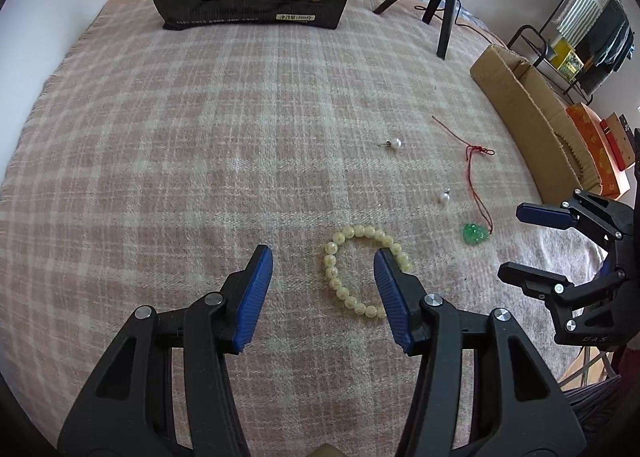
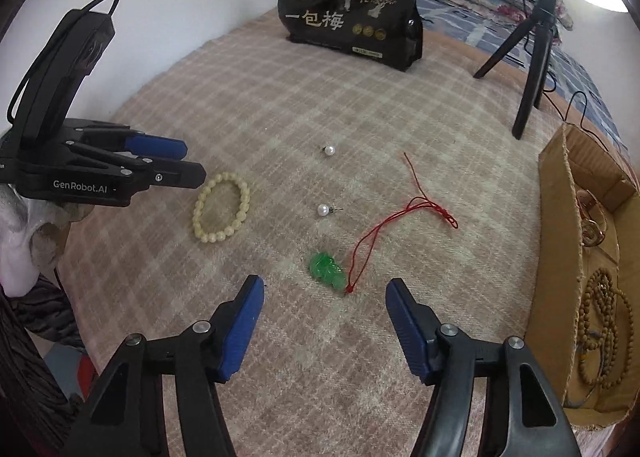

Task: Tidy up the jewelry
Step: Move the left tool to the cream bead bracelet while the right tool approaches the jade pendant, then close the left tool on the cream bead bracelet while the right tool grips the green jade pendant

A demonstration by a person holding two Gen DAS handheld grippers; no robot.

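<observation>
A cream bead bracelet (image 1: pixel 344 273) (image 2: pixel 221 206) lies on the pink plaid blanket (image 1: pixel 200 129). My left gripper (image 1: pixel 323 257) is open just above it; its right finger covers part of the bracelet. It also shows in the right wrist view (image 2: pixel 192 163). A green pendant (image 1: pixel 475 234) (image 2: pixel 327 267) on a red cord (image 2: pixel 404 213) lies to the right. Two pearl earrings (image 1: pixel 394 143) (image 1: pixel 445 197) lie beyond. My right gripper (image 2: pixel 324 289) is open just short of the pendant, and shows in the left wrist view (image 1: pixel 516 241).
An open cardboard box (image 2: pixel 560 241) at the blanket's right edge holds brown bead strands (image 2: pixel 604 329). A black snack bag (image 2: pixel 352 13) stands at the far side. A black tripod (image 2: pixel 532 57) stands at the back right.
</observation>
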